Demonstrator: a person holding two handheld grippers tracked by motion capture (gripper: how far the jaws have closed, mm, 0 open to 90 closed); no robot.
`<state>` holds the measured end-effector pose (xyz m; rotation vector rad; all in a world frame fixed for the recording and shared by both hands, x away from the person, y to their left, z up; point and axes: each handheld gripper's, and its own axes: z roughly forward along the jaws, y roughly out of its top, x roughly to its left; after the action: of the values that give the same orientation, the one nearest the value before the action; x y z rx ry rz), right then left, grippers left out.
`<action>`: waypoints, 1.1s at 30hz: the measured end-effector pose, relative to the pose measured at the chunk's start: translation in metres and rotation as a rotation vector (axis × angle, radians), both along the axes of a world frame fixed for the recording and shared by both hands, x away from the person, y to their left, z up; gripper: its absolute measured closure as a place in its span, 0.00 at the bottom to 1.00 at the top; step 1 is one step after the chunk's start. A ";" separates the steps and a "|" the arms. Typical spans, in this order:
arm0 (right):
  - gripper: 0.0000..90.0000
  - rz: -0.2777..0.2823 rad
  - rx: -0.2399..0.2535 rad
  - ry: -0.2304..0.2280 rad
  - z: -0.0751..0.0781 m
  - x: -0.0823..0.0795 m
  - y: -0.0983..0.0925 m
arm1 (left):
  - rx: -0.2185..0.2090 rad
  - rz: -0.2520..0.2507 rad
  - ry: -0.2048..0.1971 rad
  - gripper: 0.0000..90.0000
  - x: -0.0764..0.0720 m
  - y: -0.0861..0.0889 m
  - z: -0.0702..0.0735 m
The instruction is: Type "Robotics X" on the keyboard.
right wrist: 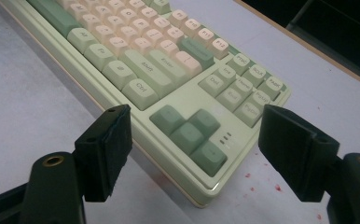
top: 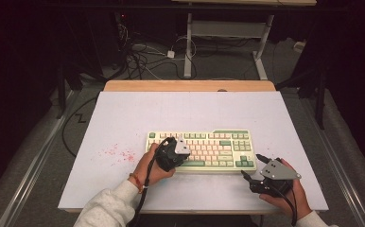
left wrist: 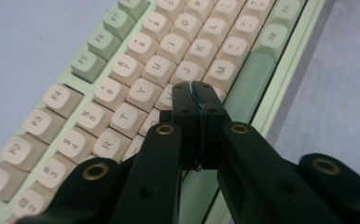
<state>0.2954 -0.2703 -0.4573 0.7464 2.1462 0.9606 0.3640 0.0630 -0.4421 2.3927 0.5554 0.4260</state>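
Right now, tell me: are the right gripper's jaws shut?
No, the right gripper stands wide open, its jaws apart with the keyboard corner showing between them.

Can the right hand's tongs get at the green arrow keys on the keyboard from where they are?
Probably yes. The right tongs stand open just off the keyboard's near right corner, with the arrow keys directly ahead between the jaws and nothing lying between. The left tongs, shut, sit over the letter keys, well clear.
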 end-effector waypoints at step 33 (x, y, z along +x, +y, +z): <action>0.29 -0.008 0.017 0.019 -0.001 0.004 -0.002 | -0.111 0.180 -0.214 0.24 -0.036 0.100 0.000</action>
<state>0.2998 -0.2722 -0.4586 0.7747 2.1520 0.9729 0.3276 0.1630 -0.4424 2.1656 0.6800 0.7025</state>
